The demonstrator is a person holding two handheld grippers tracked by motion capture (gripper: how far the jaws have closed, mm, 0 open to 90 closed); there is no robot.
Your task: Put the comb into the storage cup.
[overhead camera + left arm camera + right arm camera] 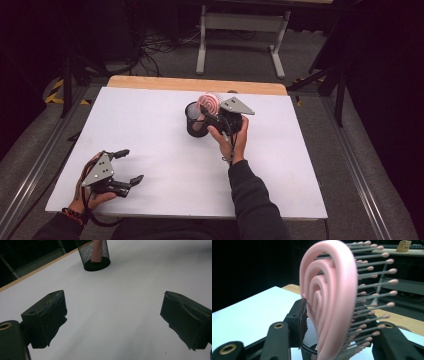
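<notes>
Risk is tipping the black mesh cup (195, 120) mid-table if the right gripper (207, 114), clamped on the pink hairbrush (332, 297) standing in it, tugs sideways, while the left gripper (127, 166) idles wide open, empty.

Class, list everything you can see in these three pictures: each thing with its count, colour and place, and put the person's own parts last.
Table: one, white top with a wooden far edge, centre of the high view.
Mesh cup: one, black, far middle of the table.
Hairbrush: one, pink with bristles, handle down in the mesh cup, head between the right tool's jaws.
Metal frame: one, grey, on the floor beyond the table.
Cables: several, black, on the floor behind the table.
Left tool: one, black, open, near left of the table.
Right tool: one, black, shut on the hairbrush.
</notes>
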